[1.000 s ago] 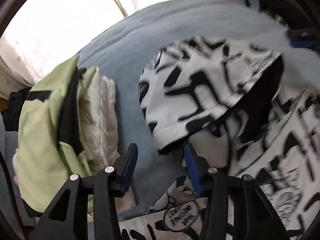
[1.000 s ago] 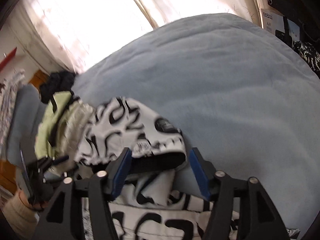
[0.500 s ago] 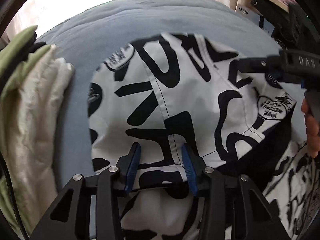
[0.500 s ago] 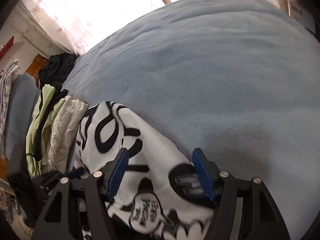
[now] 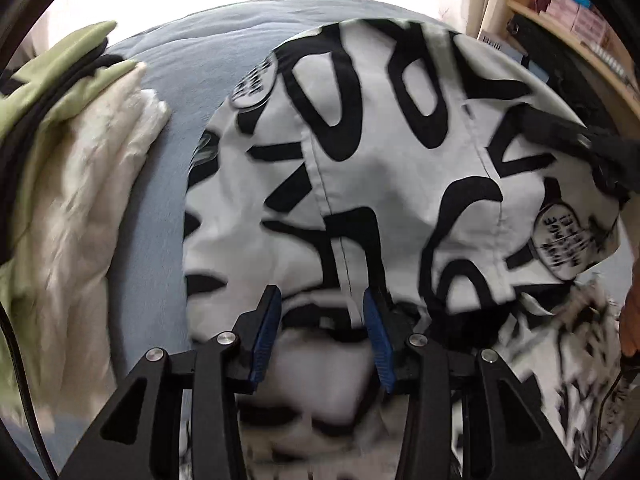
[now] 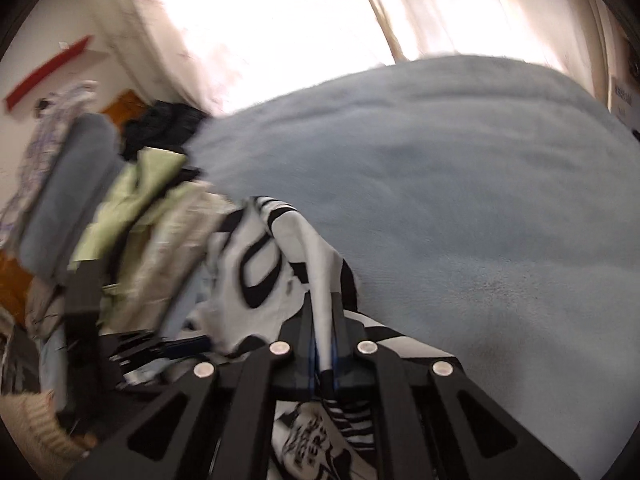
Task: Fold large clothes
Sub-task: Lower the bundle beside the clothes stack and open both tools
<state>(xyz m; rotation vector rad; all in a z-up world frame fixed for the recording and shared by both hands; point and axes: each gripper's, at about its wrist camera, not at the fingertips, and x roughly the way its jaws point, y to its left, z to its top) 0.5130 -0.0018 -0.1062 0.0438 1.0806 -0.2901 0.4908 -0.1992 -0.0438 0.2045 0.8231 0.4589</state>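
A white garment with bold black lettering [image 5: 380, 168] lies bunched on the blue-grey bed. In the left wrist view my left gripper [image 5: 322, 312] is open, its blue pads on either side of the garment's near edge. The right gripper's black body [image 5: 576, 140] reaches onto the garment from the right. In the right wrist view my right gripper [image 6: 322, 320] is shut on a fold of the same garment [image 6: 256, 260], which rises between the pads.
A stack of folded clothes, pale green and cream [image 5: 68, 152], lies left of the garment and also shows in the right wrist view [image 6: 132, 216]. The blue-grey bed cover [image 6: 460, 200] stretches to bright curtains [image 6: 280, 20]. Wooden shelves [image 5: 580, 20] stand at right.
My right gripper has closed on a fold of the printed garment and the view has tilted up. My left gripper has stayed open at the garment's near edge, moving in slightly closer.
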